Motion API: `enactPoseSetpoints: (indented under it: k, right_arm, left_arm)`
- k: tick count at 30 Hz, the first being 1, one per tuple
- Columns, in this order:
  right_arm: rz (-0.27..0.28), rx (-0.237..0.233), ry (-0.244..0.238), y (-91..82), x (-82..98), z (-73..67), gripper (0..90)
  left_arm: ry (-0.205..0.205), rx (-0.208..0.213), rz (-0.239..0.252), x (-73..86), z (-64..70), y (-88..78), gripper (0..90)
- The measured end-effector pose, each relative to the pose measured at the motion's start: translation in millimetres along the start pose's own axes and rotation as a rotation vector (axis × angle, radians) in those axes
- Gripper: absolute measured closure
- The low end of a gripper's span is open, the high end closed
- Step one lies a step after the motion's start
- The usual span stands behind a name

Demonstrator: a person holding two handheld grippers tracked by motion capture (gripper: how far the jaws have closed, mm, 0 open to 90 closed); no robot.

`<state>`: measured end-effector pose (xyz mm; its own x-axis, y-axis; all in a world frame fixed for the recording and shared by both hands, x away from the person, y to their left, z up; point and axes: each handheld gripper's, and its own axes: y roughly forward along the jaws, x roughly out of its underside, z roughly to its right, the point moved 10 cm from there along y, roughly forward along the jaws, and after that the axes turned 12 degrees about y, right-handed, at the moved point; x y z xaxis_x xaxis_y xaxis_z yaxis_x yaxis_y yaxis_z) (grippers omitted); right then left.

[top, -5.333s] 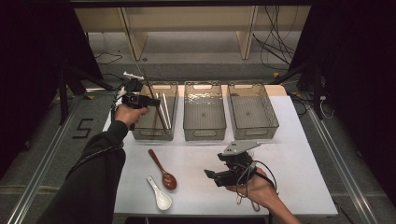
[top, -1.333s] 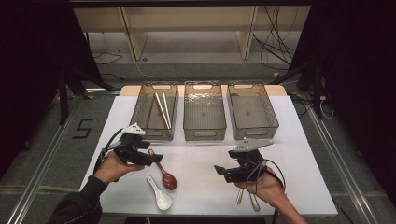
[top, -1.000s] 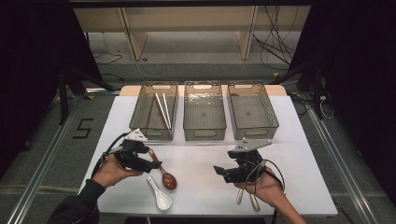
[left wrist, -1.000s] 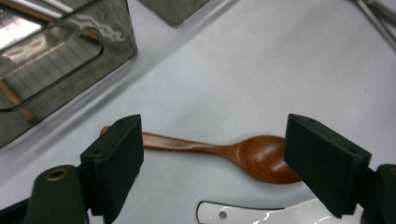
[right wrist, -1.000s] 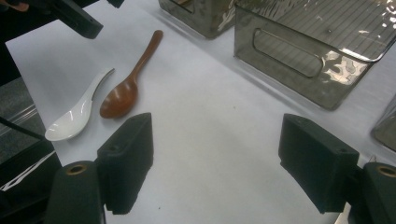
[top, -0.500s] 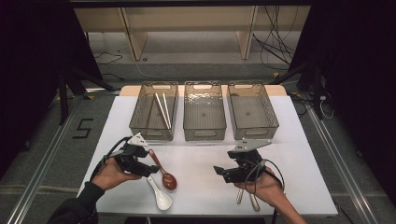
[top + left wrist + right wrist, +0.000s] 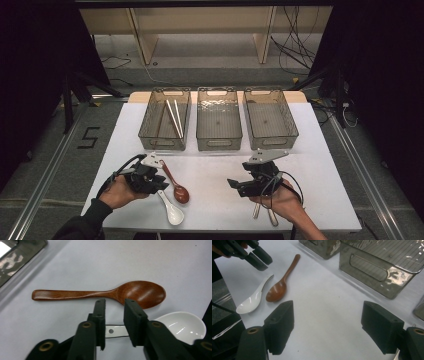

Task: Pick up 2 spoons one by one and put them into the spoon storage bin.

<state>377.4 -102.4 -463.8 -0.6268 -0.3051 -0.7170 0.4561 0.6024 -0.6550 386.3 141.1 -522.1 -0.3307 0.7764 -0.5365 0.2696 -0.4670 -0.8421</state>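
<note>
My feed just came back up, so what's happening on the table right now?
The left gripper has just been closing, its jaws astride the handle of the white ceramic soup spoon, beside the brown wooden spoon. The right gripper hovers open over bare white table. Two pale chopsticks lie in the left clear bin.

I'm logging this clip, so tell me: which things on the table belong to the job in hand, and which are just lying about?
In hand: left gripper, jaws just closing over the handle of the white spoon.
Lying about: wooden spoon; chopsticks in the left bin; right gripper, open over bare table.
</note>
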Motion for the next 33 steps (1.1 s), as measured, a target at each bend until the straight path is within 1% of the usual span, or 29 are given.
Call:
enactPoseSetpoints:
  k: [1, 2, 3, 6, 10, 12, 13, 16, 17, 18, 20, 22, 23, 26, 27, 31, 33]
  right_arm:
    - [0.0, 0.0, -0.001, 0.1, 0.0, -0.2, 27.5]
    - [0.0, 0.001, -0.001, 0.2, -0.1, -0.4, 27.5]
    - [0.0, 0.001, -0.001, 0.2, -0.2, -0.5, 27.6]
    - [0.001, 0.001, -0.002, 0.2, -0.6, -0.8, 27.5]
    - [0.001, 0.0, -0.004, 0.4, -0.7, -1.4, 27.5]
    - [0.001, 0.0, -0.004, 0.5, -0.8, -1.6, 27.5]
    - [0.002, 0.0, -0.004, 0.5, -0.8, -1.6, 27.5]
    - [0.003, 0.001, -0.005, 0.2, -1.1, -1.7, 27.5]
    - [0.004, 0.001, -0.005, 0.2, -1.1, -2.0, 27.5]
    - [0.004, 0.001, -0.006, 0.1, -1.1, -2.0, 27.5]
    - [0.004, 0.001, -0.004, 0.0, -1.1, -2.2, 27.5]
    - [0.005, 0.001, -0.005, -0.3, -1.3, -2.1, 27.5]
    - [0.005, 0.001, -0.005, -0.6, -1.4, -2.0, 27.5]
    - [0.008, 0.002, -0.003, -1.3, -1.8, -1.9, 27.5]
    - [0.009, 0.001, -0.004, -1.5, -1.9, -1.8, 27.5]
    - [0.012, 0.002, -0.003, -2.4, -2.2, -1.6, 27.5]
    - [0.011, 0.002, 0.001, -3.1, -2.3, -1.4, 27.5]
  left_arm:
    - [0.004, 0.005, -0.011, 1.5, -0.2, 1.6, 75.7]
    - [-0.003, 0.005, -0.013, 2.1, 0.0, 3.7, 78.4]
    - [-0.002, 0.01, -0.02, 3.6, 0.2, 5.1, 80.2]
    - [-0.004, 0.016, -0.031, 7.2, -0.3, 9.1, 83.7]
    - [-0.009, 0.019, -0.049, 11.1, 0.5, 17.1, 85.9]
    - [0.002, 0.025, -0.061, 11.7, 1.8, 20.5, 86.4]
    - [-0.001, 0.025, -0.062, 11.0, 3.0, 22.3, 86.6]
    - [0.008, 0.032, -0.071, 10.4, 5.5, 25.6, 87.1]
    - [0.013, 0.034, -0.08, 11.4, 5.7, 26.3, 87.1]
    - [0.01, 0.036, -0.083, 12.3, 6.1, 27.3, 87.1]
    - [0.011, 0.04, -0.099, 15.4, 5.4, 28.4, 87.3]
    - [-0.001, 0.042, -0.101, 16.9, 5.0, 28.5, 88.0]
    - [-0.01, 0.039, -0.094, 16.7, 5.0, 28.8, 88.2]
    - [-0.02, 0.04, -0.103, 18.8, 5.1, 28.4, 88.6]
    - [-0.013, 0.039, -0.117, 20.5, 4.6, 27.5, 88.6]
    - [-0.012, 0.029, -0.153, 26.6, 5.1, 24.1, 88.6]
    - [-0.01, 0.034, -0.174, 30.1, 7.0, 21.5, 88.6]
